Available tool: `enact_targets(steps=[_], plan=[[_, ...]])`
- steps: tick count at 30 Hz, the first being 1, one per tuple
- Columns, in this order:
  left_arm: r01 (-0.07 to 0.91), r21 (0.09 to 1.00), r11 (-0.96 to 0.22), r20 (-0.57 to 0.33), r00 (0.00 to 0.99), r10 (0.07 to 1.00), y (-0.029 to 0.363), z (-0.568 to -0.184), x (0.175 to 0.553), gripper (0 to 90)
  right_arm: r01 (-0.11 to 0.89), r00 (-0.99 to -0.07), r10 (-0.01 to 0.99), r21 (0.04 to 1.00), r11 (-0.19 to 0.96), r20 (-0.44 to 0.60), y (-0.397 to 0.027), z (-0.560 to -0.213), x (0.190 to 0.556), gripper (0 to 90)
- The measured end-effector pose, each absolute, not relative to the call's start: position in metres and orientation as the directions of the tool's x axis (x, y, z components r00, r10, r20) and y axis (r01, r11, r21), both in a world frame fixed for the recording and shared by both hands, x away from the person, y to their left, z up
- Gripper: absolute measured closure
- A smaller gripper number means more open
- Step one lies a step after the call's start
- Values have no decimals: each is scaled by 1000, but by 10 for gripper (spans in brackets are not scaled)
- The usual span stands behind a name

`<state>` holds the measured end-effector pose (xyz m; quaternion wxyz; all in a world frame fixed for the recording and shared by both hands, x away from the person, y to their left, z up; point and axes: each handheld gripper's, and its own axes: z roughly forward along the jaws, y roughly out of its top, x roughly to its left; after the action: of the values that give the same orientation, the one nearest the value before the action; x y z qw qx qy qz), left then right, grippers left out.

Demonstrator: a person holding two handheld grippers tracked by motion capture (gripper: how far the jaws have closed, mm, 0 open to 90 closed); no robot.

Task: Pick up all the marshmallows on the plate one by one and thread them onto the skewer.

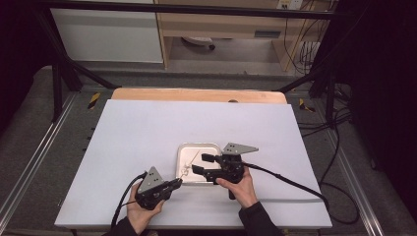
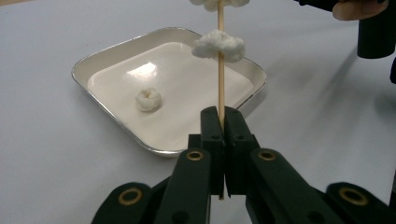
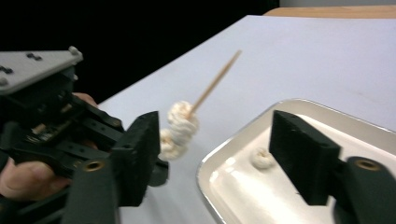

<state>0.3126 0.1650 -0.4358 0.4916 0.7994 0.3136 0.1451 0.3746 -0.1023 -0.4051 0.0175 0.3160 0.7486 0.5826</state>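
My left gripper (image 1: 178, 182) is shut on the lower end of a thin wooden skewer (image 2: 221, 74). The stick slants up over a small metal tray (image 1: 199, 145). Two white puffy pieces (image 2: 218, 45) are threaded on the skewer, seen close together in the right gripper view (image 3: 180, 127). One loose white piece (image 2: 148, 99) lies in the tray (image 2: 116, 122). My right gripper (image 1: 200, 163) hovers over the tray's right side, jaws apart. In its own view my right gripper (image 3: 219, 158) has nothing between its pads, and the threaded pieces sit just beyond its left jaw.
A white sheet (image 1: 147, 128) covers the table, with a wooden edge (image 1: 196, 95) at the far side. The right gripper's cable (image 1: 295, 184) trails off to the right. Metal rails and black cables (image 1: 339, 147) run beside the table.
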Motion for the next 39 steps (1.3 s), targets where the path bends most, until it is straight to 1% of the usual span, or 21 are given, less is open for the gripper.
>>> enact_targets(steps=[4, 6, 8, 9, 15, 23, 33, 39], plan=[[367, 872, -324, -81, 761, 644, 169, -435, 314, 881, 437, -798, 533, 880, 187, 283, -106, -406, 376, 180], [371, 867, -333, -79, 762, 642, 170, -435, 314, 881, 435, -801, 540, 869, 234, 256, -108, -408, 377, 137], [362, 868, -340, -68, 766, 640, 172, -435, 315, 880, 435, -803, 547, 861, 264, 237, -109, -410, 377, 113], [375, 861, -343, -76, 762, 643, 174, -435, 314, 880, 432, -803, 551, 858, 278, 227, -109, -411, 377, 102], [384, 849, -363, -73, 766, 639, 181, -433, 315, 880, 435, -798, 572, 838, 328, 190, -114, -418, 377, 49], [396, 838, -375, -76, 766, 638, 188, -429, 317, 880, 438, -788, 599, 812, 385, 141, -118, -420, 378, 17], [400, 818, -413, -51, 766, 641, 201, -427, 315, 879, 434, -794, 590, 814, 385, 144, -119, -417, 380, 14], [419, 814, -402, -65, 754, 654, 216, -426, 316, 879, 432, -794, 588, 823, 370, 152, -118, -415, 383, 15]])
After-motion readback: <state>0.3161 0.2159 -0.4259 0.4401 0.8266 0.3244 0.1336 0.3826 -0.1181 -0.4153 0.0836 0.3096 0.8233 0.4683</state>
